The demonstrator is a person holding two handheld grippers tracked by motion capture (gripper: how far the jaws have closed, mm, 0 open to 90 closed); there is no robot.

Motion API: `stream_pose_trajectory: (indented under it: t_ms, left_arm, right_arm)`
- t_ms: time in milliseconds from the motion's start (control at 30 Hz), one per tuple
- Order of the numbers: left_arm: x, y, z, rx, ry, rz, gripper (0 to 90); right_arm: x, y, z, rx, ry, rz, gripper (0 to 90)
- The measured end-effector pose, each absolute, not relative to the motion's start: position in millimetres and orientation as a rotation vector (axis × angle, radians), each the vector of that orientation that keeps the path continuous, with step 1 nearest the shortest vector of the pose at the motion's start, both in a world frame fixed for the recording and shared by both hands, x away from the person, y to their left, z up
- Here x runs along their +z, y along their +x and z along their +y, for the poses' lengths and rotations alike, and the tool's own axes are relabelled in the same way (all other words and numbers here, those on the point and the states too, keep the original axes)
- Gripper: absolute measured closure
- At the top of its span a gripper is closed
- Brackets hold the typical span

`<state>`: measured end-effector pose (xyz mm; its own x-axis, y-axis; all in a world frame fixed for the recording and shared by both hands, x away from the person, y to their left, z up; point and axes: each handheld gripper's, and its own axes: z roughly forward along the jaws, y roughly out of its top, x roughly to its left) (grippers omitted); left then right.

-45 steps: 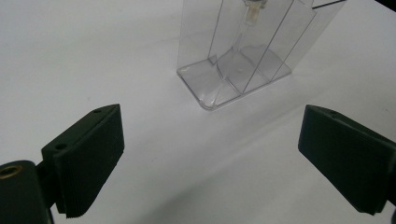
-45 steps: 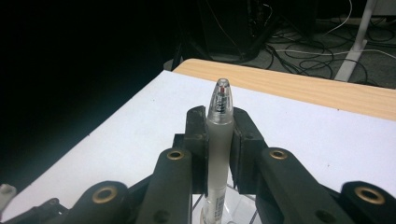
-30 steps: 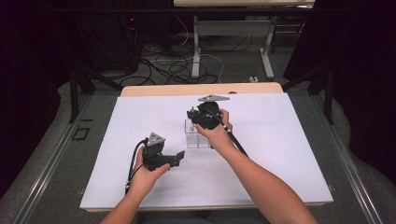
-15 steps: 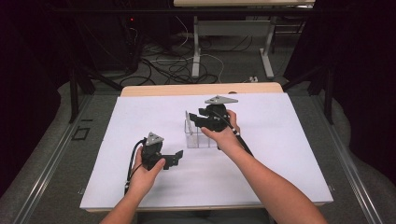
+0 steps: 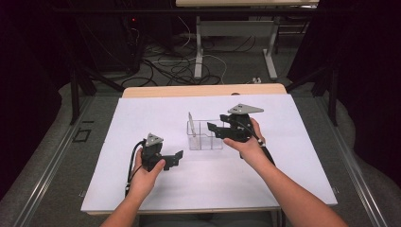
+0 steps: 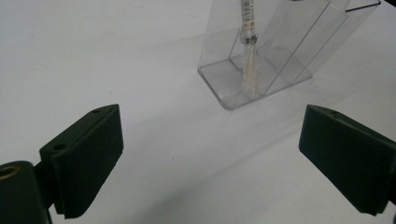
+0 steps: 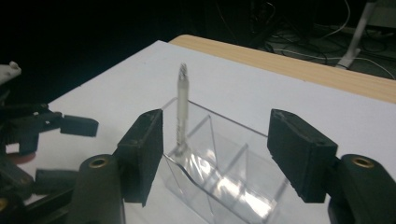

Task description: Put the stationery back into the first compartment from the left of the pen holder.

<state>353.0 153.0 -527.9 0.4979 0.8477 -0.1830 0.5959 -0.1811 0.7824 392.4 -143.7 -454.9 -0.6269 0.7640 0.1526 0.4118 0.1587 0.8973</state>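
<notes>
A clear plastic holder (image 5: 204, 137) with several compartments stands mid-table. A thin silvery stick (image 5: 190, 120) stands upright in its left-end compartment, touched by nothing. My right gripper (image 5: 213, 128) hovers at the holder's right end, pointing left. Its jaws have just been opening and press on nothing. In the right gripper view the holder (image 7: 219, 172) and stick (image 7: 182, 102) lie beyond the right gripper (image 7: 215, 154). My left gripper (image 5: 177, 159) rests open, left of and nearer than the holder. Its view shows the left gripper (image 6: 210, 163) wide apart before the holder (image 6: 280, 60) and stick (image 6: 247, 46).
White sheet (image 5: 142, 118) covers the table, with a wooden edge (image 5: 203, 90) at the far side. Beyond it are desk legs and cables on the floor (image 5: 189, 66). In the right gripper view, the left gripper (image 7: 70, 126) sits at far left.
My right gripper let go of the stick, opened, and drew away to the right along the holder. The stick stays standing in the left compartment. The left hand kept still.
</notes>
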Motion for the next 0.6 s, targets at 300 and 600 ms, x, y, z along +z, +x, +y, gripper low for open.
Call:
stream_pose_trajectory:
  t_ms: [300,600]
  left_arm:
    - [-528,354,154,0.371,1.892,1.198,6.5]
    - [-528,354,156,0.371,1.881,1.213,6.4]
  right_arm:
    - [-470,378,-180,1.327,1.168,2.079,15.0]
    - [-493,367,-214,1.230,1.246,2.073,1.6]
